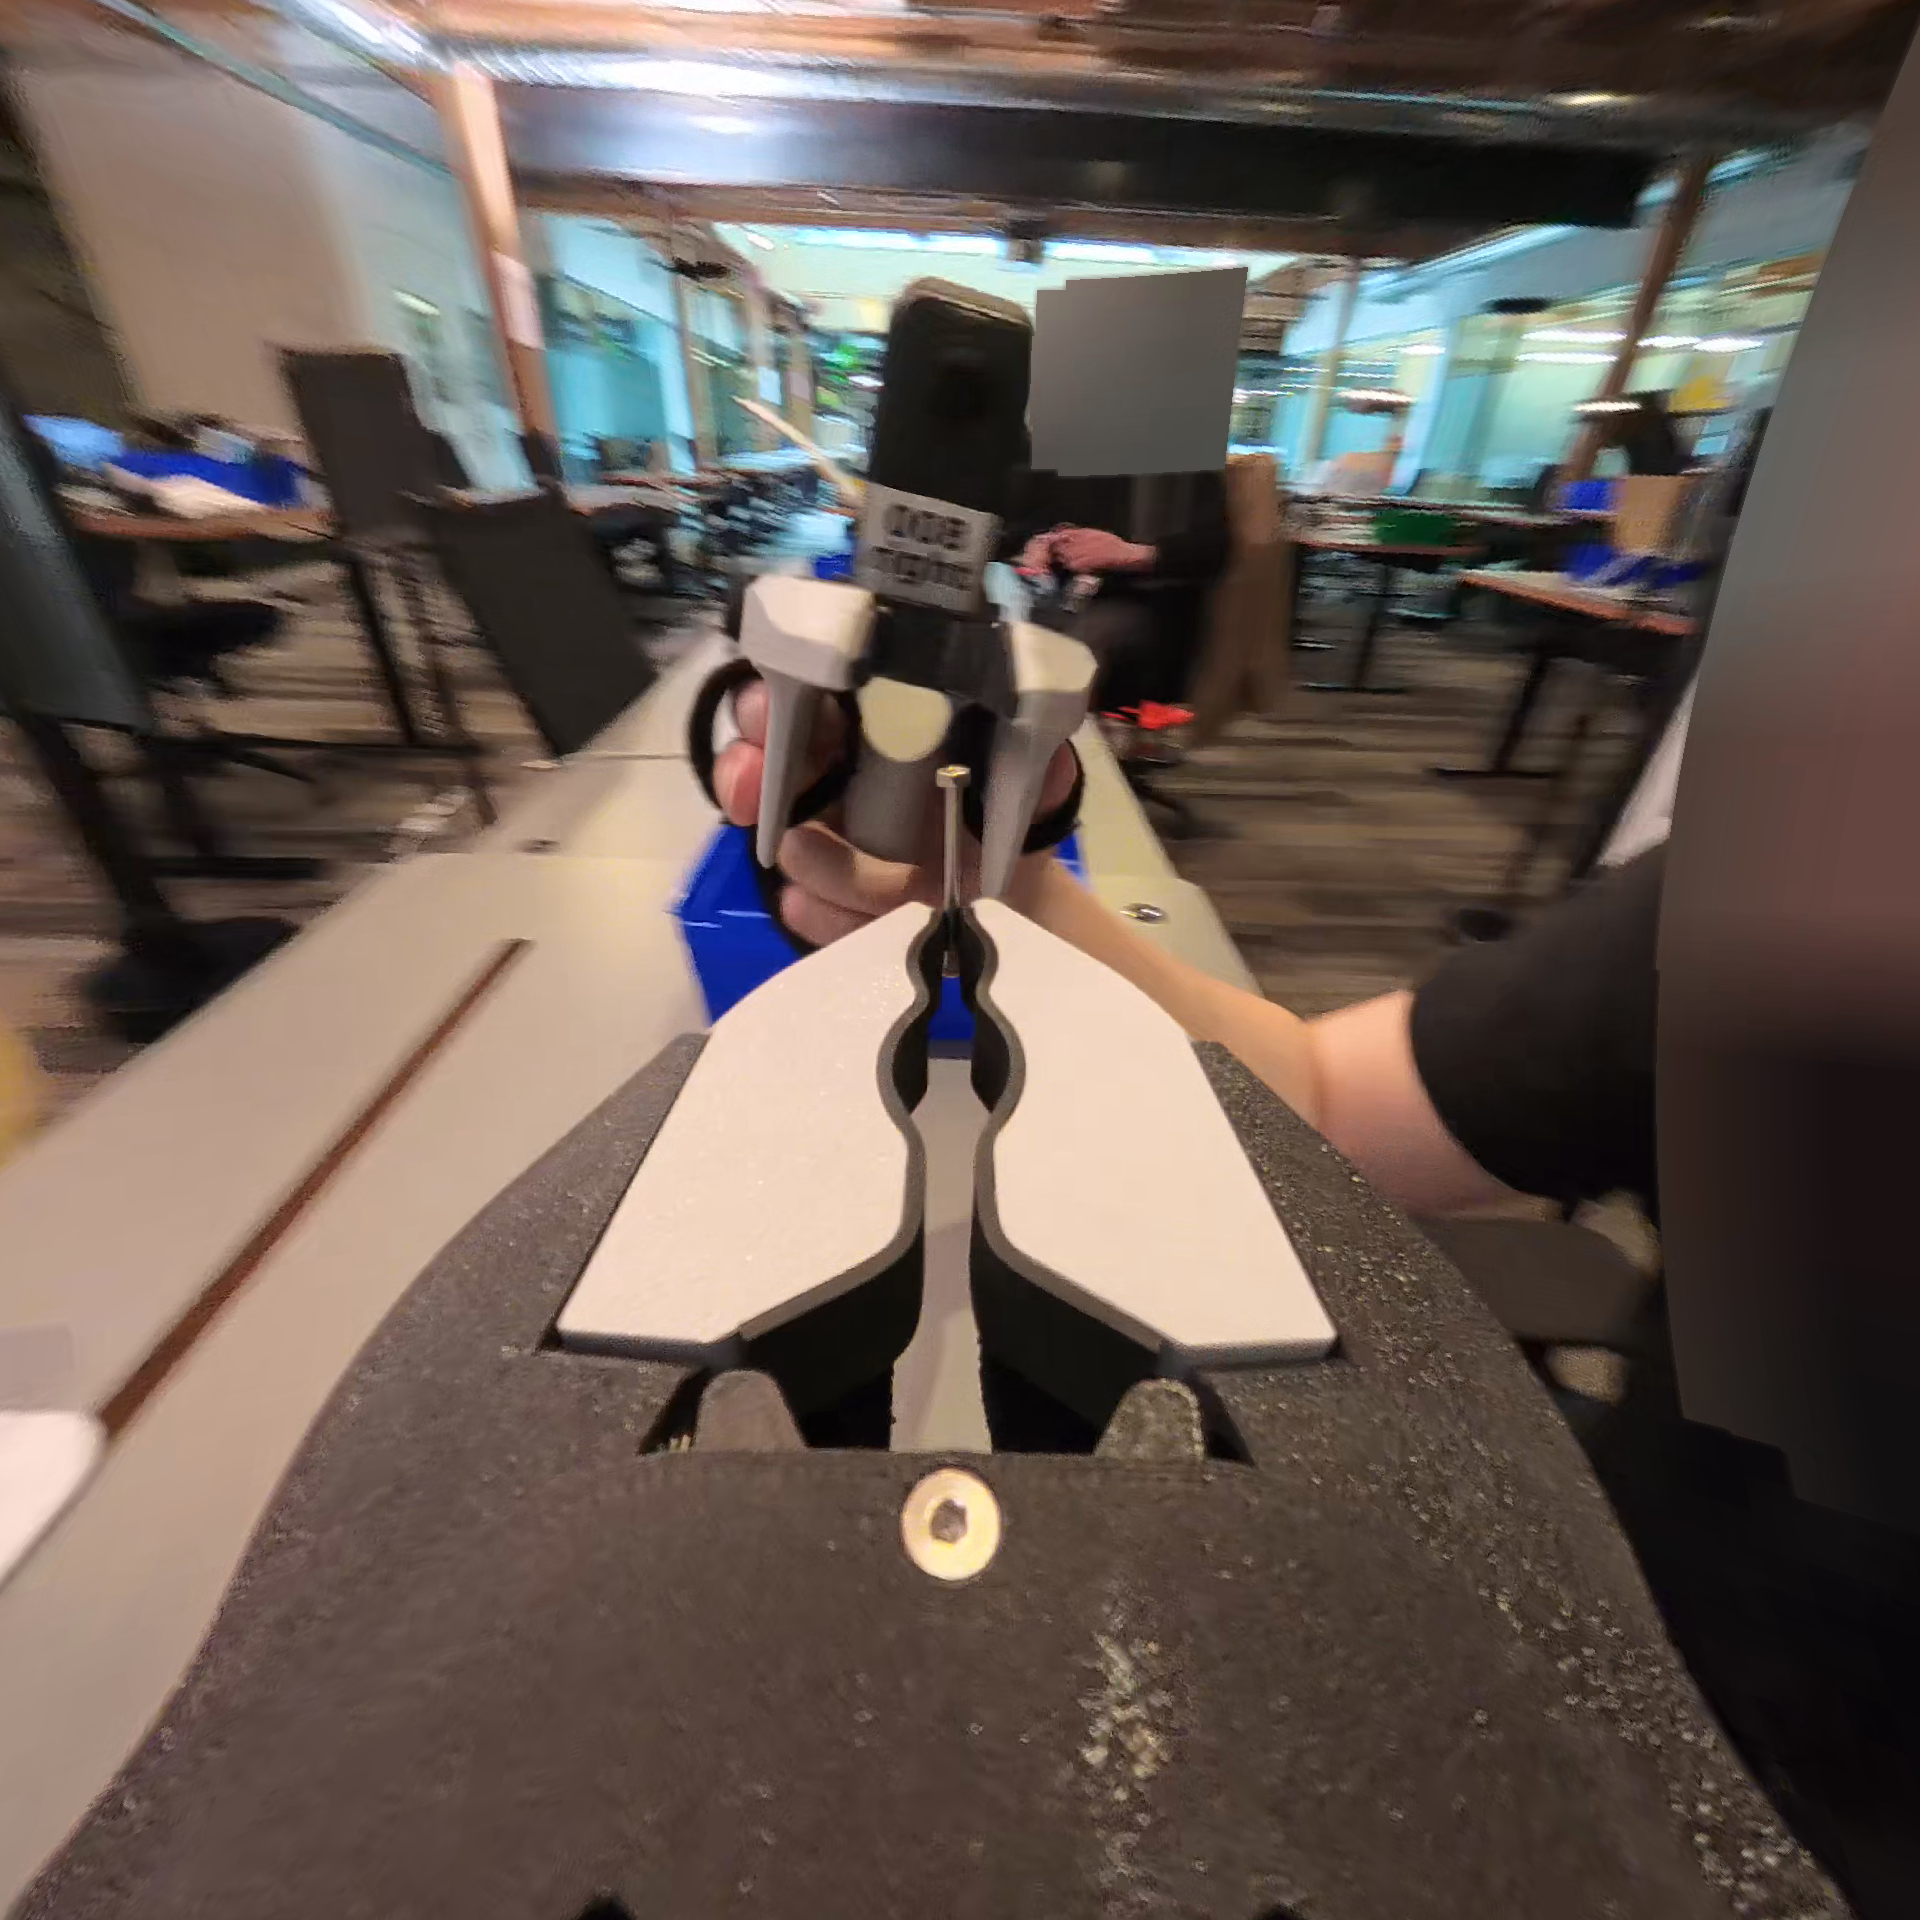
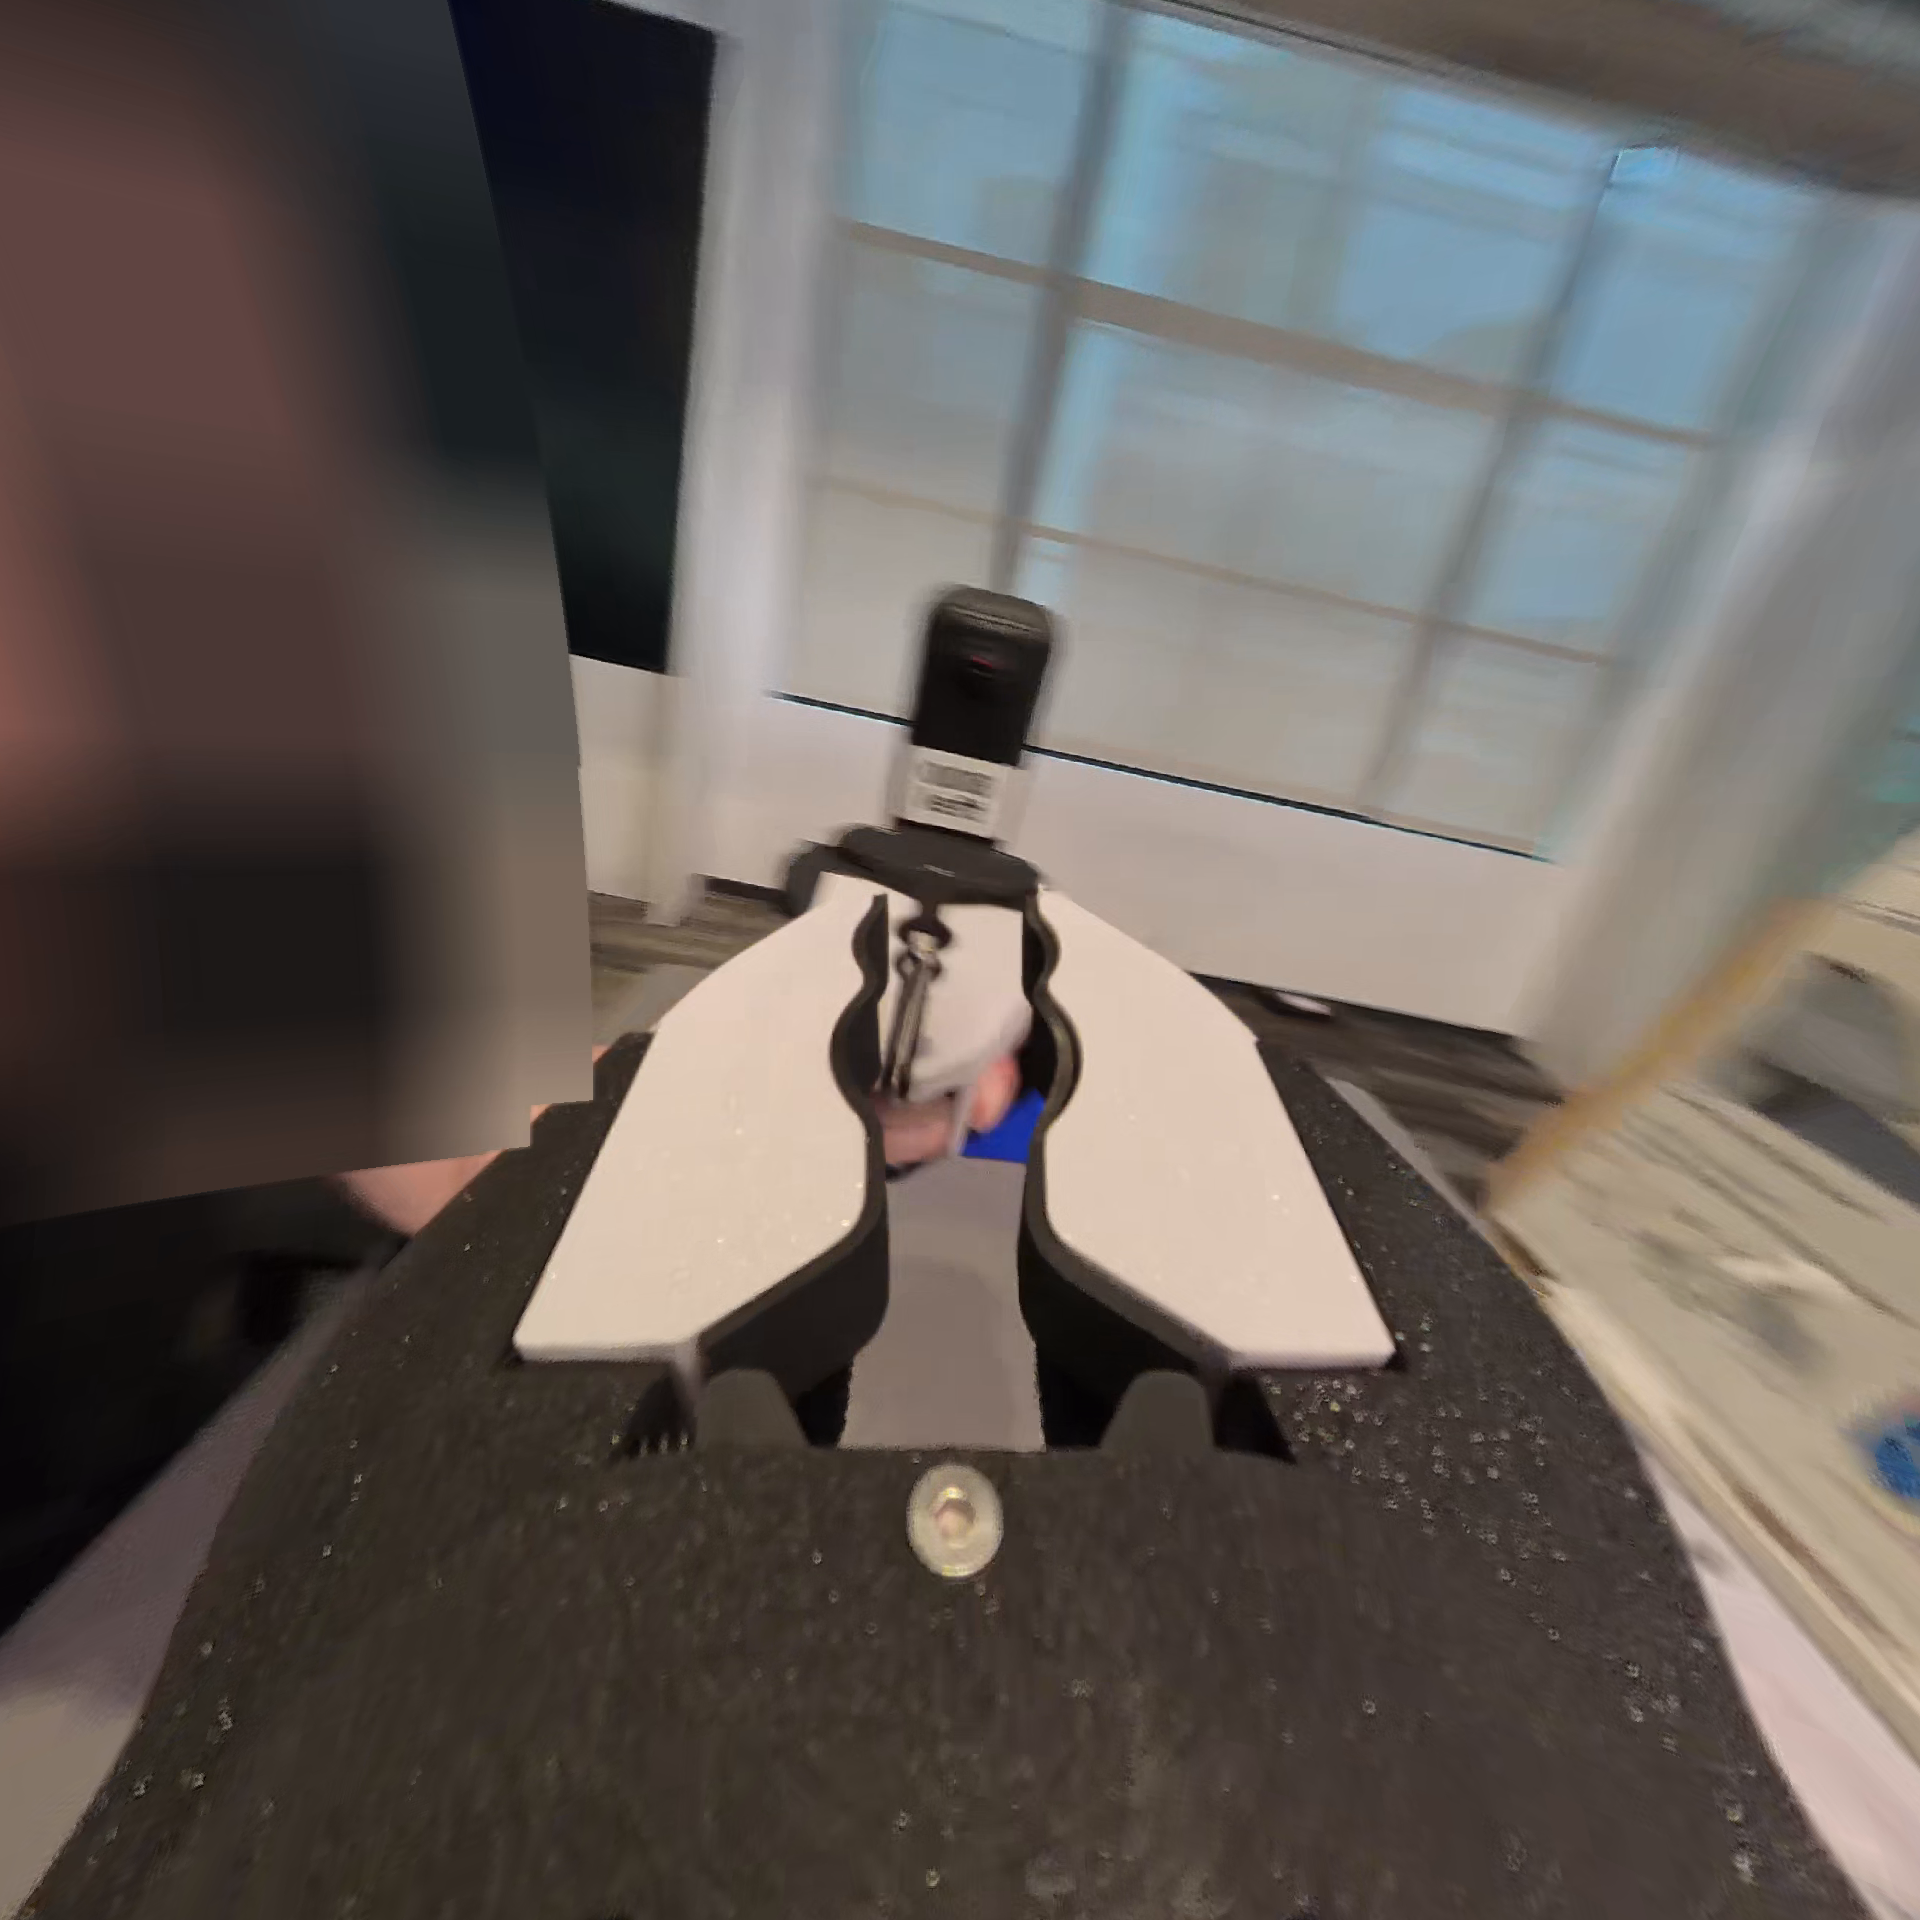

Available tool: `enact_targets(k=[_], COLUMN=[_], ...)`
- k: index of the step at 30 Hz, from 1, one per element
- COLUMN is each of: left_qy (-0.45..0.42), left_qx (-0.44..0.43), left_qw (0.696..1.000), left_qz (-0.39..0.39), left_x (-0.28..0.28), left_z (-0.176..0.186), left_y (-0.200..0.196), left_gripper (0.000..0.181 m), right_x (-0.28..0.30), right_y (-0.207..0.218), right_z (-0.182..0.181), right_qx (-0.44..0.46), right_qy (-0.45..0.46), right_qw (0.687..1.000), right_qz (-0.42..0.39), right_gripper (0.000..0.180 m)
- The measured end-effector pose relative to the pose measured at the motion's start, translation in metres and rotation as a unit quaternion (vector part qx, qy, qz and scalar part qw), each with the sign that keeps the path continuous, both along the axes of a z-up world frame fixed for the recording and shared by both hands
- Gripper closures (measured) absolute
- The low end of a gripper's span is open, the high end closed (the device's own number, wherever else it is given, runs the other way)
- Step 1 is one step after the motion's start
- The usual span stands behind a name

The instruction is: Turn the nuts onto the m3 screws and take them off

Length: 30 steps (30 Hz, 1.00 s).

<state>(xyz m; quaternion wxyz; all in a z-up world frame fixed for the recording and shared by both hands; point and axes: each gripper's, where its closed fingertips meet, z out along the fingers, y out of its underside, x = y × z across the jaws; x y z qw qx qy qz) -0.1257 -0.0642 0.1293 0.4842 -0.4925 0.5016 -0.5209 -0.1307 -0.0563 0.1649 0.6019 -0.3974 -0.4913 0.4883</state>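
My left gripper [image 1: 948, 923] is shut on the near end of a thin m3 screw [image 1: 950, 852], which points away and upward. A small nut [image 1: 953, 775] sits at the screw's far end. My right gripper [image 1: 888, 857] faces it, held in a hand, with its jaws apart on either side of the screw's far end. In the right wrist view my right gripper [image 2: 956, 920] is open around the screw [image 2: 909, 1003] and nut [image 2: 921, 943], with the left gripper's white fingers [image 2: 971, 1023] behind. The right fingers do not touch the nut.
Both grippers are held in the air above a grey table [image 1: 312, 1039]. A blue bin [image 1: 727, 935] stands on it below the grippers. The person's bare forearm [image 1: 1247, 1049] comes in from the right. Desks and a seated person stand far behind.
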Motion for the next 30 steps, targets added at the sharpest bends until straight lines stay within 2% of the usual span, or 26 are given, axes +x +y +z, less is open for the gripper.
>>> enact_targets(k=[1,5,11,17,23,30], left_qy=[-0.004,0.001,0.004,0.001,0.004,0.003], left_qx=[0.004,0.018,0.017,0.017,0.014,0.016], left_qw=[1.0,0.999,0.999,0.998,0.998,0.998], left_qz=[0.017,0.05,0.047,0.059,0.059,0.057], left_x=[0.0,0.0,0.001,-0.001,0.0,0.0], left_z=[0.002,0.001,0.0,0.001,-0.001,0.0], left_y=[0.004,0.009,0.01,0.011,0.012,0.01], left_gripper=[0.179,0.179,0.179,0.179,0.179,0.179], right_x=[0.0,-0.002,-0.005,0.004,-0.008,-0.007], right_y=[0.004,0.007,0.009,0.009,0.008,0.012], right_z=[0.0,-0.004,-0.004,0.005,-0.009,-0.007], right_qx=[0.0,-0.012,-0.017,-0.043,-0.014,-0.018], right_qy=[-0.005,-0.028,-0.033,0.001,-0.046,-0.037], right_qw=[1.0,0.999,0.998,0.999,0.998,0.998], right_qz=[-0.018,-0.034,-0.045,-0.028,-0.038,-0.049], right_gripper=[0.157,0.157,0.159,0.161,0.16,0.162])
